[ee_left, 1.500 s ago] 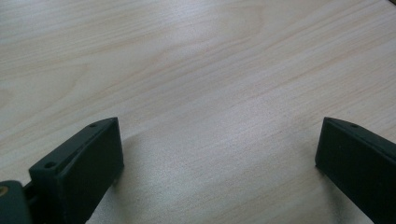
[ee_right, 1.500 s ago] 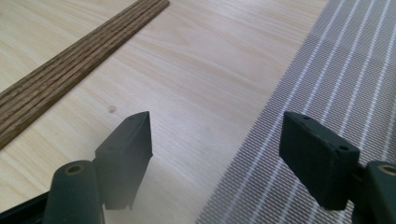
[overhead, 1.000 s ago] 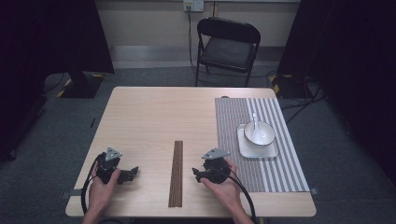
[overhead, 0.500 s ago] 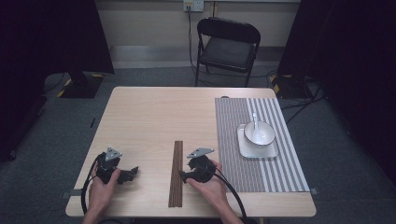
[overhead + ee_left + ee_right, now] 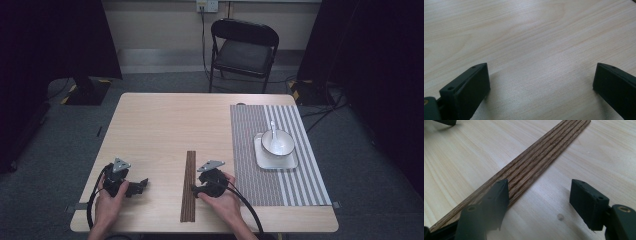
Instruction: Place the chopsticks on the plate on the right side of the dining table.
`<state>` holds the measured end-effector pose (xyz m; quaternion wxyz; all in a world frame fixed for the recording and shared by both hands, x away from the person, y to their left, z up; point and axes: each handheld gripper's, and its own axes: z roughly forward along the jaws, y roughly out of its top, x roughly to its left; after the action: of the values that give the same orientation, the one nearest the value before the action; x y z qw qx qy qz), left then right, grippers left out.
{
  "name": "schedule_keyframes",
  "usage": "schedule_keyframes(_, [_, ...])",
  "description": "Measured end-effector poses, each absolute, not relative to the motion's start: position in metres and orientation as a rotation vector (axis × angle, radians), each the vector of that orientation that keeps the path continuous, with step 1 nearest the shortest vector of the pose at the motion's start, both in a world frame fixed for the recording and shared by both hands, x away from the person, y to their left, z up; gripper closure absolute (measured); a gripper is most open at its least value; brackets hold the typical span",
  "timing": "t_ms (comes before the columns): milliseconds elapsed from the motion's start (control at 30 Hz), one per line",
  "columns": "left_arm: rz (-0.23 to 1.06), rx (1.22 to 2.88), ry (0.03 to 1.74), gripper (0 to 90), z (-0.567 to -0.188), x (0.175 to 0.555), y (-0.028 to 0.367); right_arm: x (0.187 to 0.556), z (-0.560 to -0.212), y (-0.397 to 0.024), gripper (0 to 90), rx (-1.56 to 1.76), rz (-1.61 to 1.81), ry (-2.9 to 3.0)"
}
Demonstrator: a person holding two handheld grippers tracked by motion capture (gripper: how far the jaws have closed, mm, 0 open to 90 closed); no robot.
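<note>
A dark ribbed wooden strip (image 5: 188, 185) lies lengthwise near the table's front edge, between my two grippers. My right gripper (image 5: 196, 190) rests just right of it, its jaws pointing left at the strip. In the right gripper view the strip (image 5: 541, 160) runs diagonally; my right gripper (image 5: 540, 191) stands open, the left jaw over the strip's edge and the right jaw above bare wood. My left gripper (image 5: 142, 185) lies at the front left, pointing right. Seen in its own view, the left gripper (image 5: 541, 75) is open over bare tabletop.
A grey striped placemat (image 5: 260, 170) covers the table's right side. On it sits a white square plate (image 5: 290, 162) with a white bowl (image 5: 277, 142) and spoon (image 5: 273, 127). A black folding chair (image 5: 242, 50) stands behind the table. Cables trail from both grippers off the front edge.
My right gripper has slid left from beside the placemat up to the wooden strip. The left gripper has stayed put.
</note>
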<state>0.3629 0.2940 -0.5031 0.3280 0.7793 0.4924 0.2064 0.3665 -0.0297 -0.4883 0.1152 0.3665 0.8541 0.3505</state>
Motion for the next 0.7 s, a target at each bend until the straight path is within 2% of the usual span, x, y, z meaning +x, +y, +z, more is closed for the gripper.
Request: schedule_keyframes(700, [0.539,2.038,1.288,0.3,-0.5033,0.3629,0.2941,0.3643,-0.4840,-0.0342,34.3,1.056,0.975,2.476])
